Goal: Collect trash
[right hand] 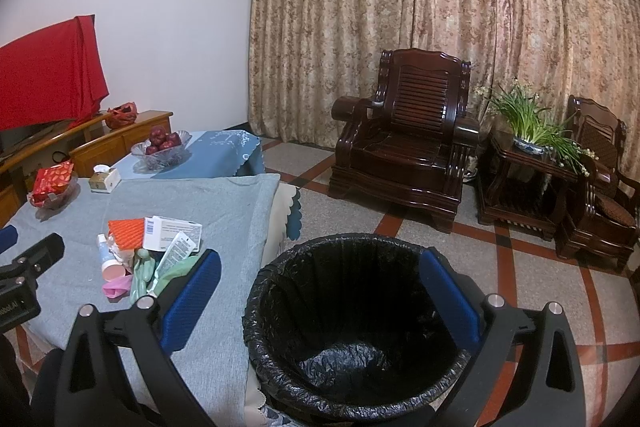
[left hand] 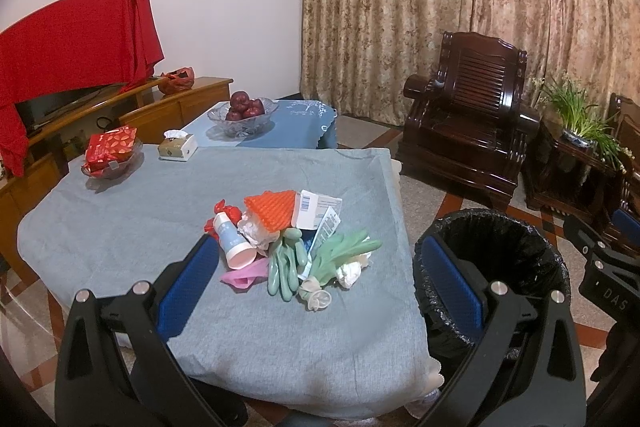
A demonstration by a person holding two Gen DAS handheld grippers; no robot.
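Note:
A pile of trash lies on the grey-clothed table: an orange ridged sponge, a white tube, green rubber gloves, pink wrapper, paper cartons and crumpled tissue. It also shows in the right wrist view. A bin with a black liner stands on the floor right of the table; it looks empty. My left gripper is open and empty, above the table's near edge, short of the pile. My right gripper is open and empty, above the bin.
On the table's far side are a glass dish with a red packet, a tissue box and a bowl of apples. A dark wooden armchair, a side table with a plant and a wooden cabinet surround it.

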